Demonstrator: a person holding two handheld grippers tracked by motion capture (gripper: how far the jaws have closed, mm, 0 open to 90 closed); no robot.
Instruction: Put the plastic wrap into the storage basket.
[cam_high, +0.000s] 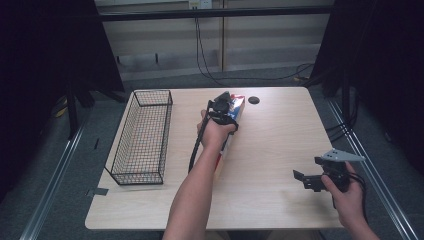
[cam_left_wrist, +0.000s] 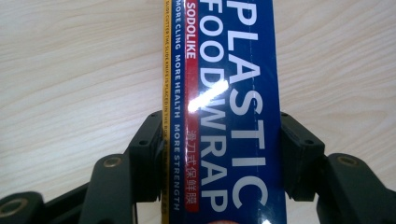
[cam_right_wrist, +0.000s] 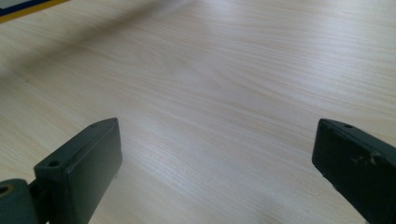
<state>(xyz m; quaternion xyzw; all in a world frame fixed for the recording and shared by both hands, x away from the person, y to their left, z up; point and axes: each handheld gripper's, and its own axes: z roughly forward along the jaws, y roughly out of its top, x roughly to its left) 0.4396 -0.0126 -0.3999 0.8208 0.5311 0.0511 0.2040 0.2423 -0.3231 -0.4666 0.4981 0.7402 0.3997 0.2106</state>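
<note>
The plastic food wrap box sits clamped between the pads of our left gripper, jaws pressed on both long sides, near the middle of the wooden table just right of the wire basket. So we have the grasp done, and by our reading the carry and the drop into that basket (a guess at where it goes) are yet to come. Our right gripper hangs wide open over bare tabletop, holding nothing.
</note>
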